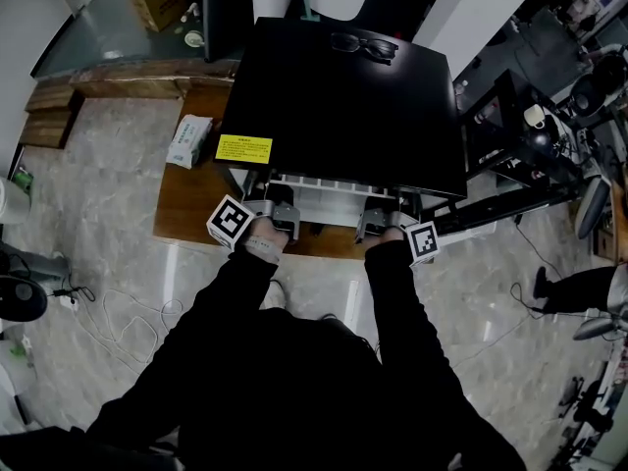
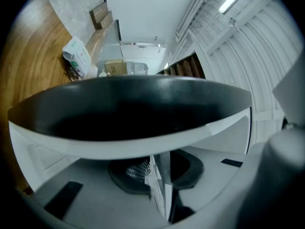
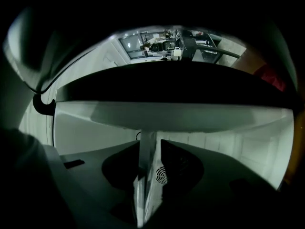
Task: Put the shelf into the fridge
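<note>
Low wooden bench (image 1: 184,214), black box fridge (image 1: 343,96): left tool (image 1: 285,214) clamps the white flat shelf (image 1: 329,184), right tool (image 1: 378,222) seems slack round it; it may tilt, jam.

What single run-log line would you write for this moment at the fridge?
shelf: partly in fridge | left gripper: shut on shelf edge | right gripper: shelf edge between jaws, slight gap
</note>
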Tool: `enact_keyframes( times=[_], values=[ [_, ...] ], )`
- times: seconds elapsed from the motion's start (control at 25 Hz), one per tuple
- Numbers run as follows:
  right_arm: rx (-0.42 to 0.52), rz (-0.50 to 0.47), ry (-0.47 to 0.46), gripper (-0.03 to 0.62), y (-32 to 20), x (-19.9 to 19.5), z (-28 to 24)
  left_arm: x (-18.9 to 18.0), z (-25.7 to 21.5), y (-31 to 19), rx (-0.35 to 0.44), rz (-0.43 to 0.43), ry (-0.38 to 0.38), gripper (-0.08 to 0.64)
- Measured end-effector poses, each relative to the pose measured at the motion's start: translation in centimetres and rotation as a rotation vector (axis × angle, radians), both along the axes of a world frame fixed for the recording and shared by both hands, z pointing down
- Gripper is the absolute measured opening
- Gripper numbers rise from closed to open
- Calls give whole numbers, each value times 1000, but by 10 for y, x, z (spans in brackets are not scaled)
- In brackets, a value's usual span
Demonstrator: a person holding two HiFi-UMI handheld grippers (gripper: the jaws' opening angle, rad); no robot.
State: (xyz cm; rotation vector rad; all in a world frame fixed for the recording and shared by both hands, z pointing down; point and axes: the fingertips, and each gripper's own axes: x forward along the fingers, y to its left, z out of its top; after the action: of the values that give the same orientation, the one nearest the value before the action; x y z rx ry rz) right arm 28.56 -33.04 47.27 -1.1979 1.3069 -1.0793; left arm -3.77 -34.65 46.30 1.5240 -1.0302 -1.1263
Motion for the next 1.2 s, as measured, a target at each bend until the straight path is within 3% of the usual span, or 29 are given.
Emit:
enact_keyframes(
  times=[0.04, 0.16, 0.32, 0.48, 0.56, 0.64, 0.72, 0.84, 1.0, 1.08, 1.2],
  values=[
    [0, -9, 4, 110, 2, -2, 0, -1, -1, 3, 4, 3, -13, 43],
    [-7, -44, 16, 118, 15, -13, 2, 3, -7, 19, 21, 16, -67, 52],
    [-12, -128, 21, 121, 39, -38, 3, 11, -6, 48, 10, 37, -79, 74],
    [29, -280, 157, 101, 72, -67, -7, 20, -2, 89, 13, 120, -149, 74],
    [68, -375, 288, 51, 92, -82, -15, 27, -4, 115, 43, 177, -245, 74],
    [86, -475, 418, 26, 113, -95, -17, 33, -9, 142, 82, 220, -390, 73],
    [84, -552, 540, 14, 132, -100, -15, 40, -15, 166, 110, 257, -485, 72],
    [131, -620, 746, 8, 157, -104, -20, 50, -23, 192, 155, 312, -615, 72],
    [268, -703, 1014, 6, 195, -123, -45, 71, -39, 219, 242, 381, -897, 6],
    [323, -727, 1104, 5, 212, -131, -57, 84, -52, 231, 322, 411, -994, 6],
    [388, -744, 1168, 3, 229, -140, -73, 97, -66, 242, 394, 429, -1081, 6]
  ],
)
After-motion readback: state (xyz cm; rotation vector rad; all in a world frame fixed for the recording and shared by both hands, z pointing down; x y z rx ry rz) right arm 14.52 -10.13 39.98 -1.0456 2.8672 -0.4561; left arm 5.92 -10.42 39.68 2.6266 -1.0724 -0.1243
